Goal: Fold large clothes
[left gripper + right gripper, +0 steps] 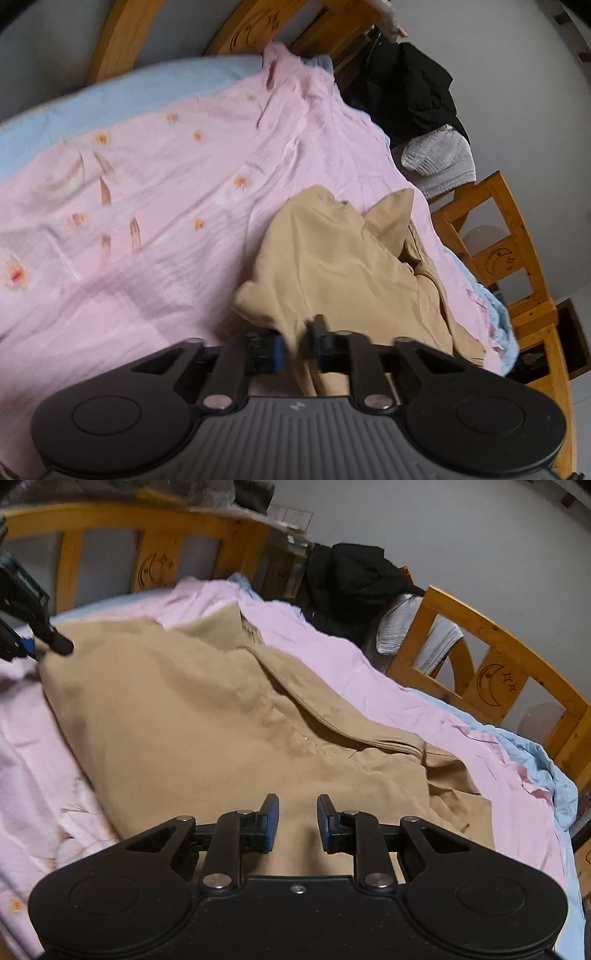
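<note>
Mid-fold: my left gripper [295, 345] pinches the edge of the tan coat [207, 716] lying on the pink quilt [147, 184], my right gripper [297, 821] hovers open above its hem, needing a grasp next.

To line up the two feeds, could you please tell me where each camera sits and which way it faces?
Left wrist: on the left hand-held gripper, looking across the pink bedcover toward the headboard; its own fingers pinch the tan garment.
Right wrist: on the right hand-held gripper, open above the tan garment, facing the wooden bed rail; the left hand-held gripper appears at far left.
Shared: tan garment, pink bedcover, black clothing pile.
</note>
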